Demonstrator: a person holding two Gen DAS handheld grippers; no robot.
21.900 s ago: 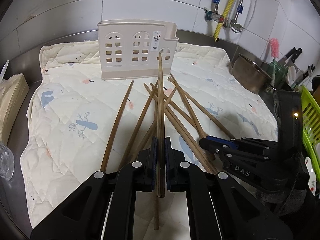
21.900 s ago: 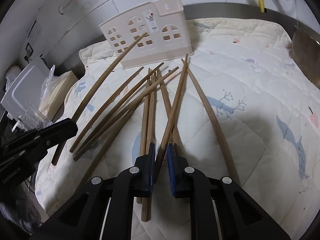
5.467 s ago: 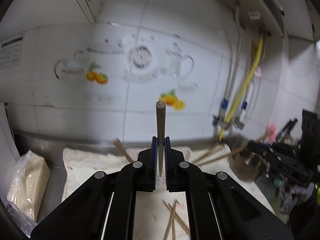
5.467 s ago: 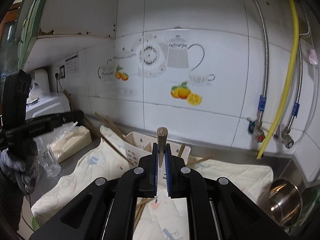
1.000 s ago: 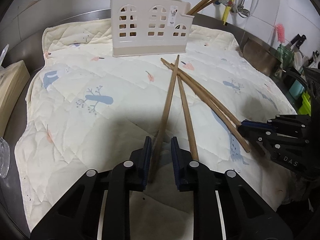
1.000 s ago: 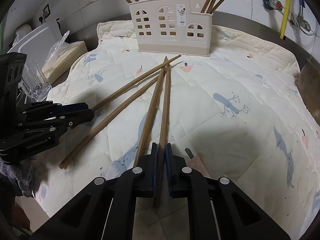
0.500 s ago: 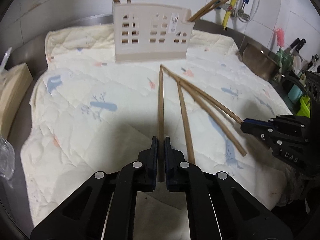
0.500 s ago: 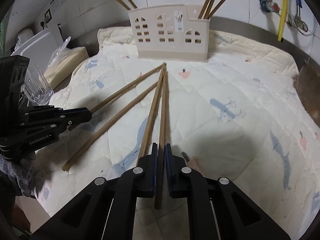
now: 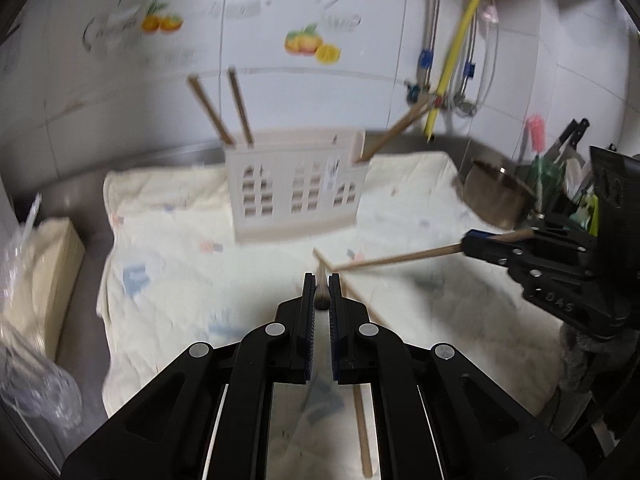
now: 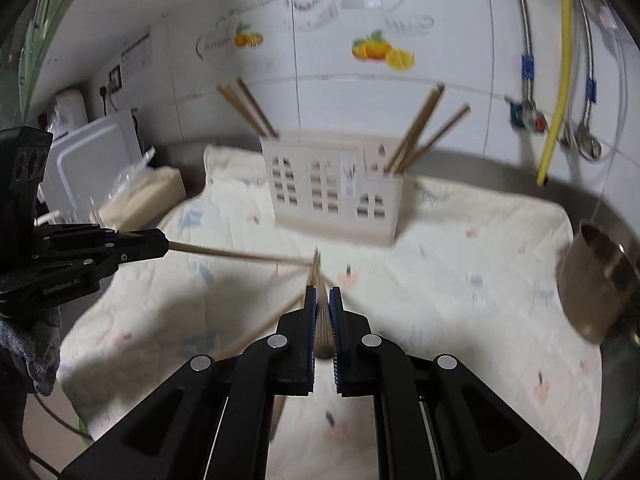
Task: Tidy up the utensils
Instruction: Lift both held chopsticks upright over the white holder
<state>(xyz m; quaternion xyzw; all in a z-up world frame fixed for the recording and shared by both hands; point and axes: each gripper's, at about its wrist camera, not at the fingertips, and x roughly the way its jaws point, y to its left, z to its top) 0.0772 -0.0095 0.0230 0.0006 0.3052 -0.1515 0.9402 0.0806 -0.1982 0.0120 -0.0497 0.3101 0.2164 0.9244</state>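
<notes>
My left gripper is shut on a wooden chopstick, raised above the quilted cloth and pointing at the beige utensil holder. My right gripper is shut on another chopstick, also lifted and aimed at the holder. Each gripper appears in the other's view, the right gripper at the right and the left gripper at the left, with its stick jutting inward. Several chopsticks stand in the holder's end sections. Loose chopsticks lie on the cloth below.
A steel pot sits at the cloth's right edge, with knives and a brush behind it. A wrapped paper pack and a clear glass stand left of the cloth. Tiled wall and hoses lie behind the holder.
The left gripper closed on a chopstick, then both grippers rose off the cloth with a chopstick each. Both views tilted up toward the wall.
</notes>
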